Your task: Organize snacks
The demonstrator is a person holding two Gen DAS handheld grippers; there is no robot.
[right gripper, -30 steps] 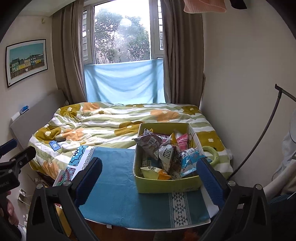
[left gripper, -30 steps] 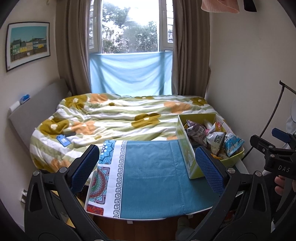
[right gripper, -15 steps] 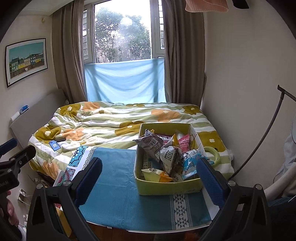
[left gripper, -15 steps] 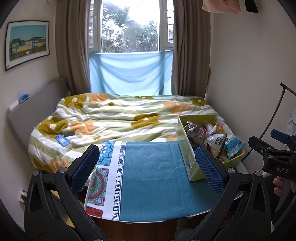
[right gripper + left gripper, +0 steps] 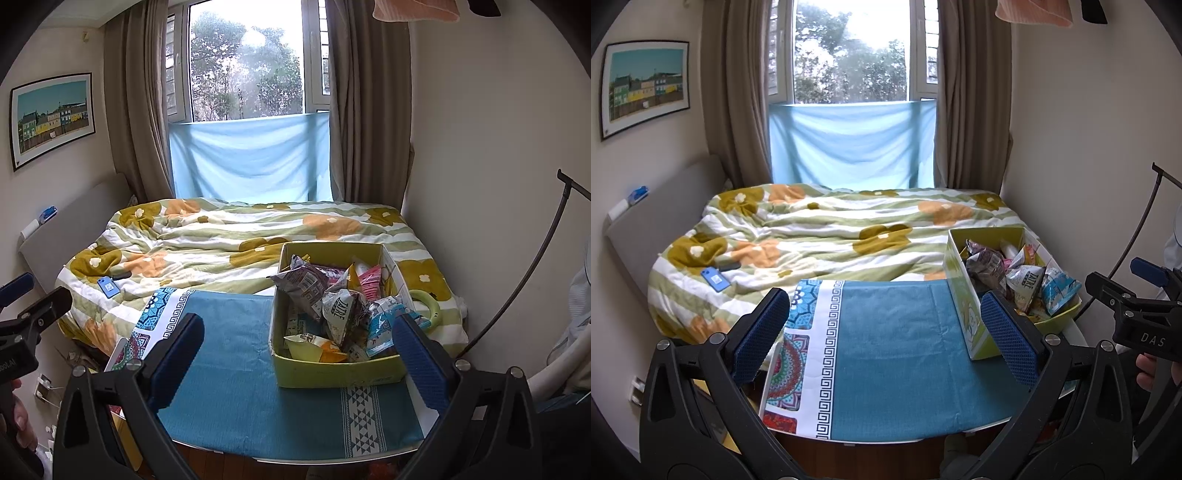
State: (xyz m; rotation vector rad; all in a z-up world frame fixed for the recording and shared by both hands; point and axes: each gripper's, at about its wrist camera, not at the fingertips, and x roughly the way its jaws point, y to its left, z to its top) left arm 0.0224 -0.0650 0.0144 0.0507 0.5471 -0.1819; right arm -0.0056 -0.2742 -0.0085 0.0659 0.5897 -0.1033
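Two grippers, left gripper (image 5: 886, 332) and right gripper (image 5: 299, 354), hang wide-jawed and empty above the blue cloth (image 5: 236, 369); the yellow box's (image 5: 332, 376) heaped snack packets (image 5: 336, 302) hide its floor.

Very little differs from a second ago. In the left wrist view the whole scene sits slightly lower and nearer the centre than before: the yellow-green snack box (image 5: 964, 295) edges a touch leftward, and the right gripper (image 5: 1123, 295) at the right edge rides a little higher in frame, with less of the fingers behind it showing. In the right wrist view the snack box (image 5: 332, 373) drifts slightly rightward and the framed picture (image 5: 51, 118) sits marginally higher, so both cameras have shifted by small amounts.
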